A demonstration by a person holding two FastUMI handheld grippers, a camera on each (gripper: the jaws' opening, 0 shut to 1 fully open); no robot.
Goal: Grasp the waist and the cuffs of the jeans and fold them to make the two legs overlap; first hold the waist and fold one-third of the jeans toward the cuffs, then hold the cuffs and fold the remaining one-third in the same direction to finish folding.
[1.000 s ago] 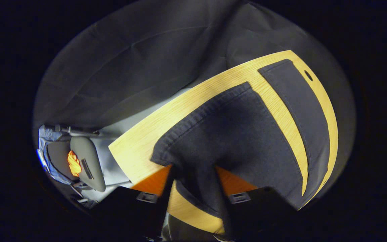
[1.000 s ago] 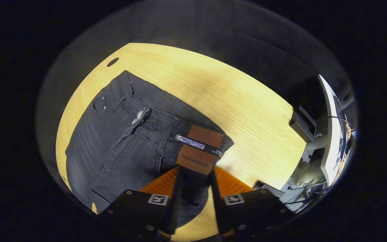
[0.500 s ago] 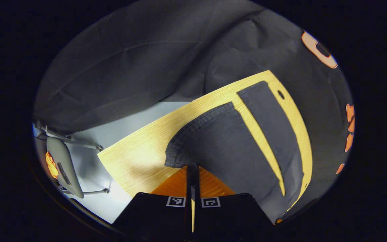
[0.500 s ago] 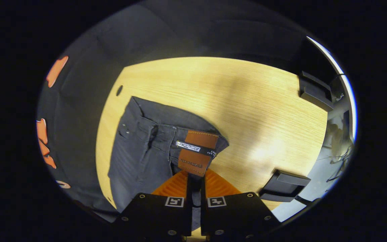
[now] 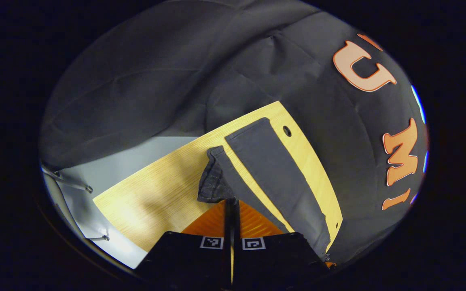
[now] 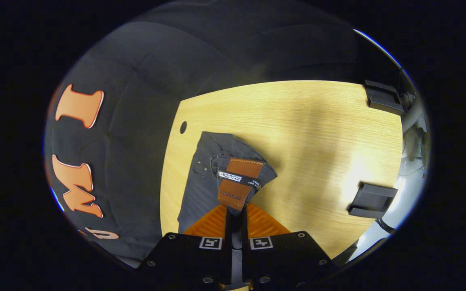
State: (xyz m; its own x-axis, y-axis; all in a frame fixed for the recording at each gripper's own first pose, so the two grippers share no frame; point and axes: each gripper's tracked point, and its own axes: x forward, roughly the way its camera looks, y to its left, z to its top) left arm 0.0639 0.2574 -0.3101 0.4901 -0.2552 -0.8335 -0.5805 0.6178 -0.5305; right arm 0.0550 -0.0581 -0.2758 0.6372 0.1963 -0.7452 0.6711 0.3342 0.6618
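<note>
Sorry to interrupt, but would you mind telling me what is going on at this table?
A person is folding a pair of dark grey jeans on a light wooden table with two handheld grippers. The left gripper is shut on a cuff of one leg and holds it above the table, while the other leg lies flat. The right gripper is shut on the waistband by the brown leather patch, also raised. The legs do not overlap yet.

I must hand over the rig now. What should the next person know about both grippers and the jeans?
Left gripper: shut on the cuff of one leg, lifted off the table.
Right gripper: shut on the waist by the leather patch, raised.
The jeans have the other leg flat on the table.
Done: both grasps. Left: lay the held leg over the flat one, then both one-third folds.
</note>
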